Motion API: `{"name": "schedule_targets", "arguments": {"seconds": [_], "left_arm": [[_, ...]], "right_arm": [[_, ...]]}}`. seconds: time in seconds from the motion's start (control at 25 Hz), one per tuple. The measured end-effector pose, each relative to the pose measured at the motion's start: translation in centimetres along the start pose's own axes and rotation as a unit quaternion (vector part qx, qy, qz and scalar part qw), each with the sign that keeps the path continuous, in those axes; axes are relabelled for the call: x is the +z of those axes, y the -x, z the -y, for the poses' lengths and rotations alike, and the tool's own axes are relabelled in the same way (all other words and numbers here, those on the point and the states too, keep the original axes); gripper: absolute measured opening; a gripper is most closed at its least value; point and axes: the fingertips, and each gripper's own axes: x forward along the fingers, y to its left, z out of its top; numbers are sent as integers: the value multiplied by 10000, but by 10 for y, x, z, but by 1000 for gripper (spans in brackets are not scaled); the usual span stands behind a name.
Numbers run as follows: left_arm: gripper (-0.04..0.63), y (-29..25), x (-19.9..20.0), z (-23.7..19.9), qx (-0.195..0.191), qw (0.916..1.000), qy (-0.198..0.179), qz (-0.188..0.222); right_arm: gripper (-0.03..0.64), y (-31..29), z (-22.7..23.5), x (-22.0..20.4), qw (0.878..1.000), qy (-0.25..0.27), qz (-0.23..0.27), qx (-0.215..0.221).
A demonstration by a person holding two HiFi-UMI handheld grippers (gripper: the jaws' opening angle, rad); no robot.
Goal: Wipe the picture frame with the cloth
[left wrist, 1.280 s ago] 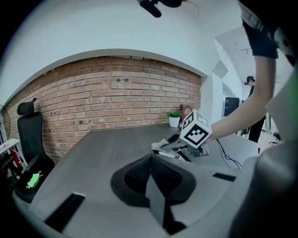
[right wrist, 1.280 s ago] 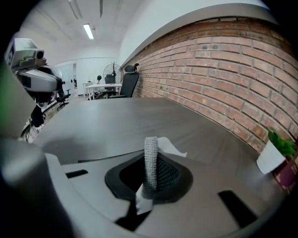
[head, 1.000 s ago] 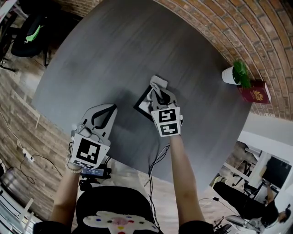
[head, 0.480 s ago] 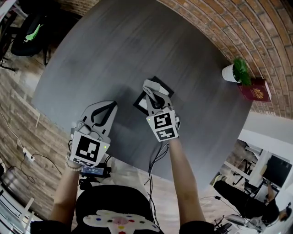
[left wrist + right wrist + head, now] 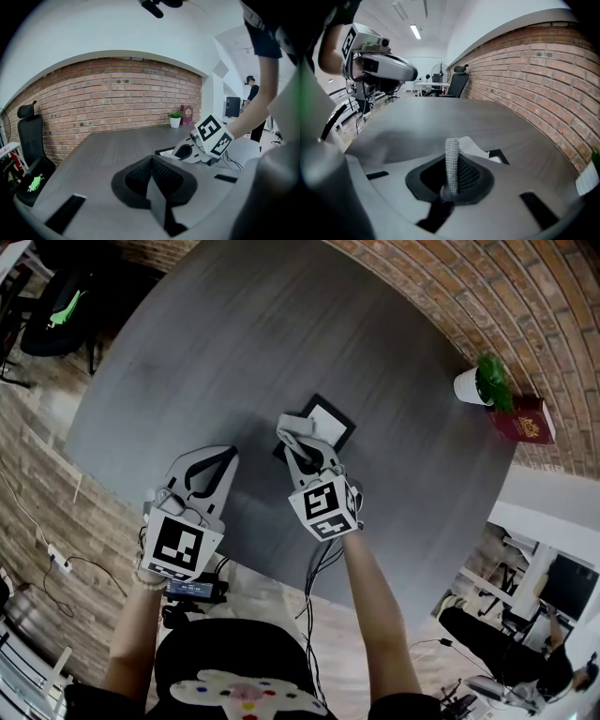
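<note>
One claw (image 5: pixel 302 444) (the right) grips cloth (image 5: pixel 292 425) over frame (image 5: pixel 331 420).

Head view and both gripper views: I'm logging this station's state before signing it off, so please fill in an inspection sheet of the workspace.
Surface: round grey table.
Job's things: black picture frame lying flat; pale cloth over its near-left corner.
Clutter: potted plant and red book at the table's far edge by the wall.
Grippers: right gripper shut on the cloth; left gripper shut, empty, beside the frame and apart from it.
Cables: wires hanging below the right gripper; power strip on the floor.
Surroundings: brick wall, office chair.
</note>
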Motion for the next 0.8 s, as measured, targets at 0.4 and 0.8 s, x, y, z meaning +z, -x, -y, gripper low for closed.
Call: {"name": "schedule_targets", "arguments": {"seconds": [0.4,0.8], "left_arm": [[9,0,-1,-4,8,10000,55,9],[9,-2,-1,-2,-8,10000,38,-12]], "right_arm": [[25,8,-33,0,9980,302,54,553],[25,9,-23,-5,9984,252,36,500]]}}
